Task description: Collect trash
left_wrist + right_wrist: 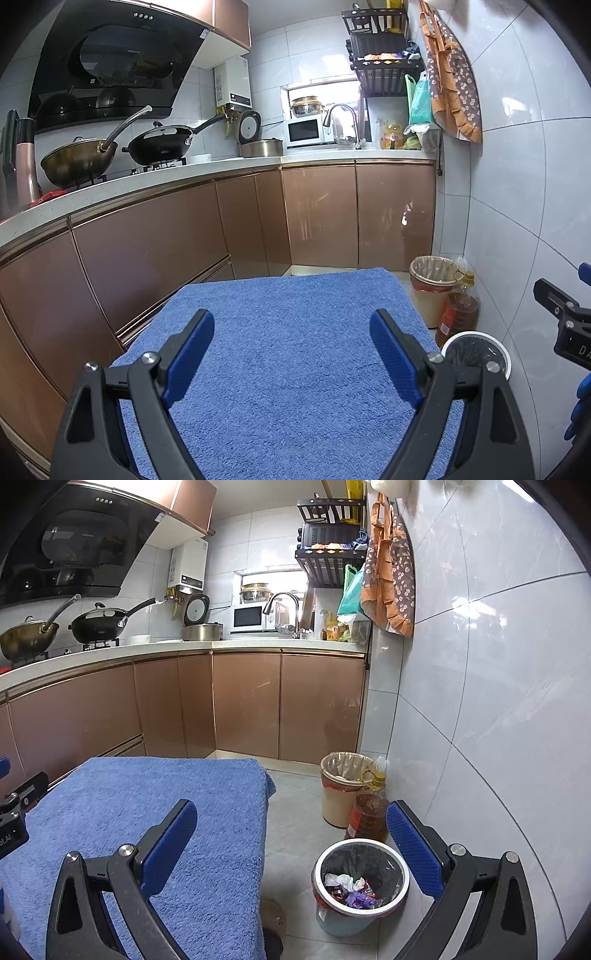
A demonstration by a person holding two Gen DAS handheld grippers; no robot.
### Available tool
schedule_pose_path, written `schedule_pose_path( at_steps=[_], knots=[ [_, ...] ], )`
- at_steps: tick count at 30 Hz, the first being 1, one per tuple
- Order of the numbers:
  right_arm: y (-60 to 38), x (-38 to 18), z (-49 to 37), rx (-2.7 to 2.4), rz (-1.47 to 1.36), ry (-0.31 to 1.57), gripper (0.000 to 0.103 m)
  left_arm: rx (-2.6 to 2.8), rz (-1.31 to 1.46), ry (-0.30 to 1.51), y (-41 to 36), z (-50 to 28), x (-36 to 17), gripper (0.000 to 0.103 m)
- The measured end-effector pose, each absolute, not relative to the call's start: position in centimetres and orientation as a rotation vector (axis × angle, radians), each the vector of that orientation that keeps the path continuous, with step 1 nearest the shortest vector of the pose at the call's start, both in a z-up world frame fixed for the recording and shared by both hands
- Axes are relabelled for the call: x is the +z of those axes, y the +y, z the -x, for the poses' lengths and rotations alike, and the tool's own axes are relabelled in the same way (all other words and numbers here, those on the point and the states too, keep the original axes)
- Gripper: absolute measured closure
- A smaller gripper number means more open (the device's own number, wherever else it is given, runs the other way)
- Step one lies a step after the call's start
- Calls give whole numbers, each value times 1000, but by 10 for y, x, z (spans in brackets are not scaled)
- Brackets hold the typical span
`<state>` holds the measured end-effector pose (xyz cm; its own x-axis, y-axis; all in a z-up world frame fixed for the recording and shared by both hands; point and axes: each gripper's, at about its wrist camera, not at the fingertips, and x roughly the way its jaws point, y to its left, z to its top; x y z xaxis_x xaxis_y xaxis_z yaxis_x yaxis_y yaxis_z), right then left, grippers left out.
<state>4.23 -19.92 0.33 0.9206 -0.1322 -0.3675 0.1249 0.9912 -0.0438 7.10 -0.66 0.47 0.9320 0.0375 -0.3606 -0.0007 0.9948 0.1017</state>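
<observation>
A small bin with a white rim (360, 882) stands on the floor to the right of a table covered by a blue towel (155, 812). It holds crumpled white paper and coloured wrappers (351, 888). My right gripper (291, 834) is open and empty, above the table's right edge and the bin. My left gripper (291, 347) is open and empty over the blue towel (288, 332), which is bare. The bin's rim (476, 349) shows at the right of the left wrist view. The right gripper's body (565, 321) shows at that view's right edge.
A taller beige bin with a plastic liner (345, 786) and a big oil bottle (369, 808) stand against the tiled wall behind the small bin. Brown cabinets (243, 705) and a counter with woks, microwave and sink run along the left and back.
</observation>
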Motion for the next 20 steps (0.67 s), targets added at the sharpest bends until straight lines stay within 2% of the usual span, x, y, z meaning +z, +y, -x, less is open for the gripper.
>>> schedule_pose_path(
  at_steps=[20],
  knots=[
    [-192,9,-39,-156,63,344,0,25,-75,351,1,-67,9,17]
  ],
)
